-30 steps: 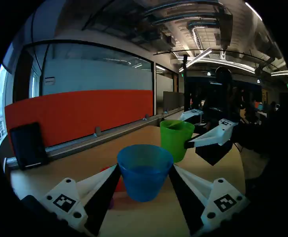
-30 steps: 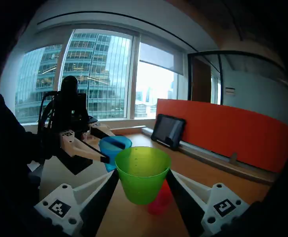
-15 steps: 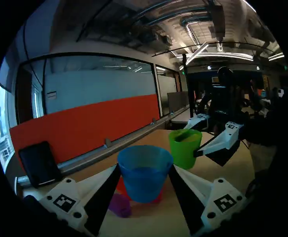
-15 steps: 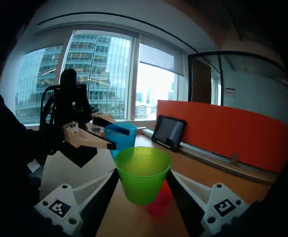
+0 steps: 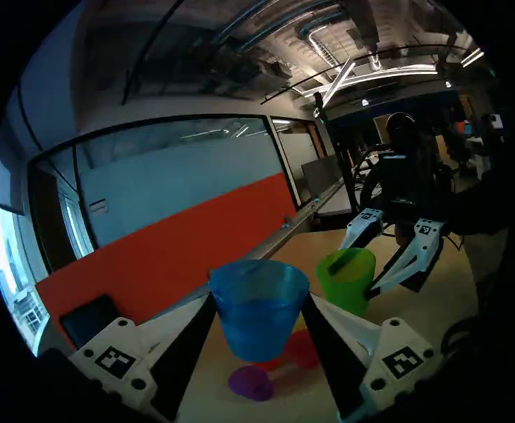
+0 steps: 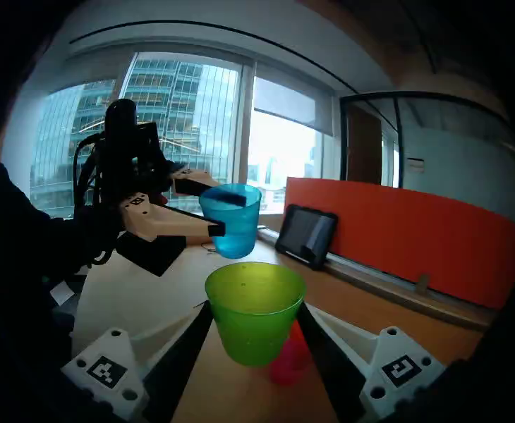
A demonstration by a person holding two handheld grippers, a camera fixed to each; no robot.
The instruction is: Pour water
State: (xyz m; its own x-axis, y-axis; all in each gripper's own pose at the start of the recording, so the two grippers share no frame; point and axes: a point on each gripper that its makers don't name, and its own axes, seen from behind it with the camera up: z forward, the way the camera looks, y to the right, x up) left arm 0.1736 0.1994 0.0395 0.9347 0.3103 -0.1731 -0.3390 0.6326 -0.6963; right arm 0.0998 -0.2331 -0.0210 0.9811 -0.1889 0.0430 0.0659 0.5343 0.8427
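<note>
My left gripper (image 5: 259, 317) is shut on a blue cup (image 5: 259, 307) with water in its lower part, held up above the table. In the right gripper view that blue cup (image 6: 230, 219) hangs higher than and to the left of the green cup (image 6: 255, 311), held upright by the left gripper (image 6: 208, 211). My right gripper (image 6: 255, 321) is shut on the green cup, which looks empty. In the left gripper view the green cup (image 5: 346, 278) sits lower and to the right, between the right gripper's fingers (image 5: 406, 259).
A wooden table (image 6: 152, 296) lies below. A small red cup (image 6: 289, 358) stands behind the green one; red (image 5: 301, 347) and purple (image 5: 250, 383) small cups lie under the blue cup. A tablet (image 6: 305, 236) leans at the orange partition (image 6: 427, 243). A dark sleeve (image 6: 17, 247) is at left.
The left gripper has lifted the blue cup well above the table and above the green cup's rim. The green cup has stayed in place in the right gripper.
</note>
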